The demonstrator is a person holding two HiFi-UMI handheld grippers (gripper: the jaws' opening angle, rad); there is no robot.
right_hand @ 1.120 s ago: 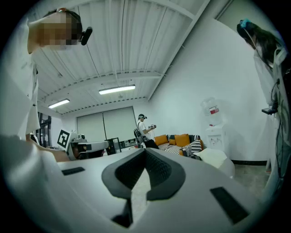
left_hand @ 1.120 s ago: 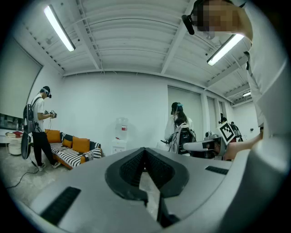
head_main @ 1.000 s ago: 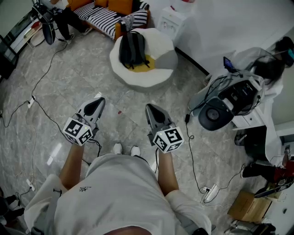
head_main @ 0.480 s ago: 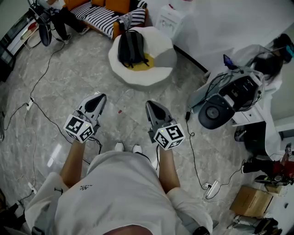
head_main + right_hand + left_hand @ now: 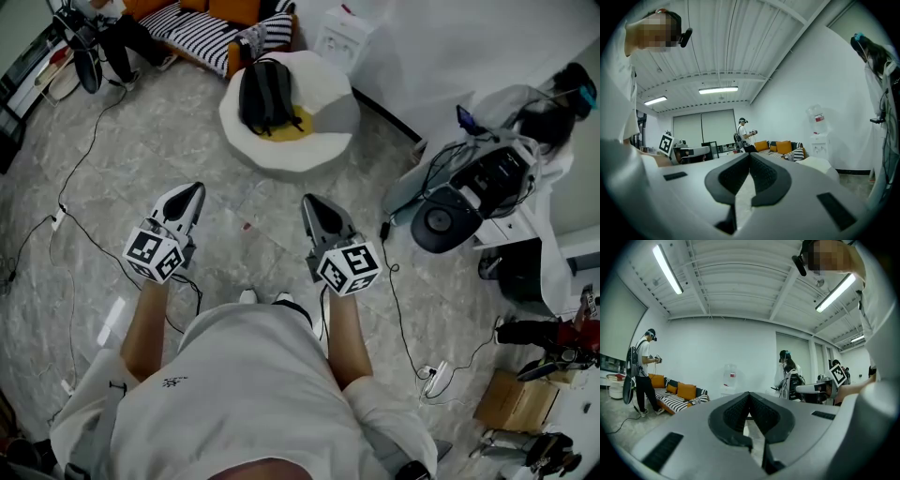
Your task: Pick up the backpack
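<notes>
Across a marble-patterned floor strewn with cables (image 5: 84, 234), a person with a two-jaw gripper in each hand faces a dark backpack (image 5: 266, 94). It stands upright on a round white floor cushion (image 5: 323, 141), partly over the cushion's yellow centre. The cushion lies just in front of a striped sofa (image 5: 211, 33) and near a water dispenser (image 5: 339, 39).

Both tools are well apart from the bag, with bare floor between. The left gripper (image 5: 190, 194) and the right gripper (image 5: 315, 208) point level toward it. Each gripper's own view shows its dark ribbed pads pressed together with nothing between them. Neither of those views shows the backpack itself; the right gripper view catches only the white cushion's edge past the jaws.

The task has evidently not got beyond the approach. The bag appears to be soft fabric, so it would likely sag and fold rather than lift as one stiff piece. A pinch on a flat panel could slip or gather only loose cloth. It holds its shape upright, which suggests some contents and moderate weight. The surest hold is probably the carry loop at its top, or a shoulder strap where it meets the body. The jaws would have to open first. The soft cushion beneath may give way under any downward push.
</notes>
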